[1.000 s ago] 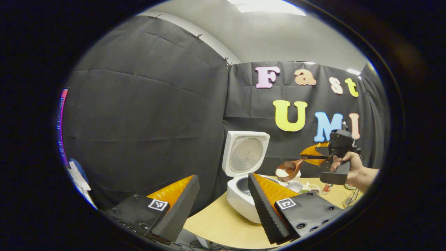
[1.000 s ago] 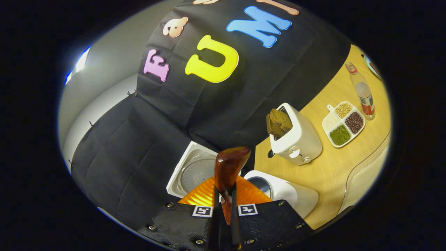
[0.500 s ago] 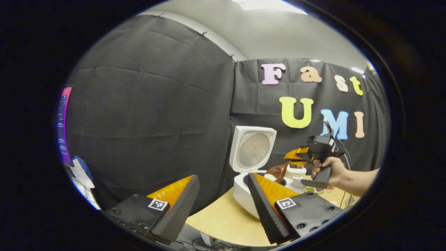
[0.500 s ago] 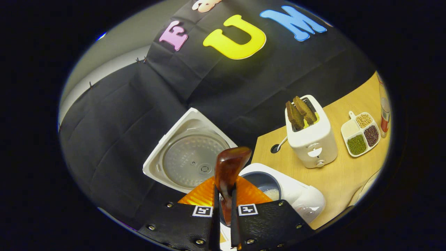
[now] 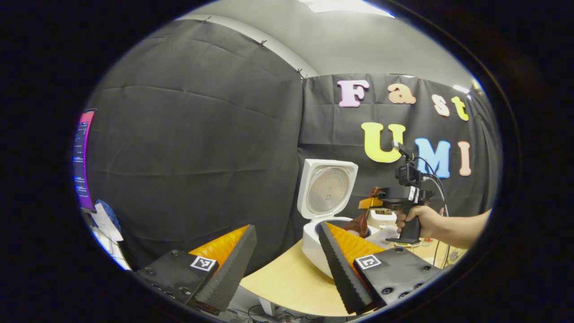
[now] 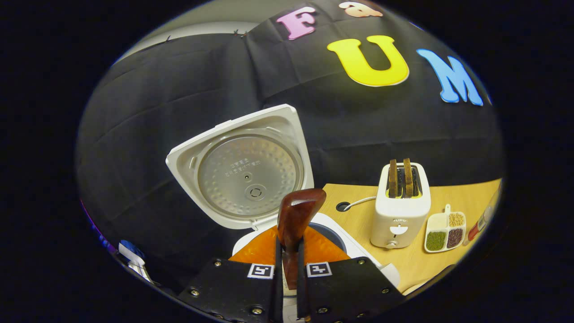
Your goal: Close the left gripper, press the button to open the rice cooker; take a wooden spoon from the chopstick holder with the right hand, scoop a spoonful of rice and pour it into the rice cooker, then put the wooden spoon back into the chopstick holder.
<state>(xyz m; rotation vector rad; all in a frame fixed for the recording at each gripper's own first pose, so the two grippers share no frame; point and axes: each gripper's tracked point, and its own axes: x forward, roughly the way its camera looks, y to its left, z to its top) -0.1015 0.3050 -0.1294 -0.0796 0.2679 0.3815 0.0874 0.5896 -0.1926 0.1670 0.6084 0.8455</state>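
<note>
I am gripping the brown wooden spoon (image 6: 296, 215) in my right gripper (image 6: 289, 251), over the open rice cooker (image 6: 251, 170); my left gripper (image 5: 287, 251) is gaping, empty.

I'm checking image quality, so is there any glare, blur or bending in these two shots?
Left gripper view: ceiling light blown out, wall seams bowed by the fisheye. Right gripper view: sharp rice cooker lid, soft glare on its metal plate, table edge curved.

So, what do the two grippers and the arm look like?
Each gripper has black bolted plates carrying small square black-and-white markers. The right gripper, seen in the left gripper view, has a black pistol handle, a small camera on top and trailing cables. The forearm is bare; no sleeve shows.
</note>
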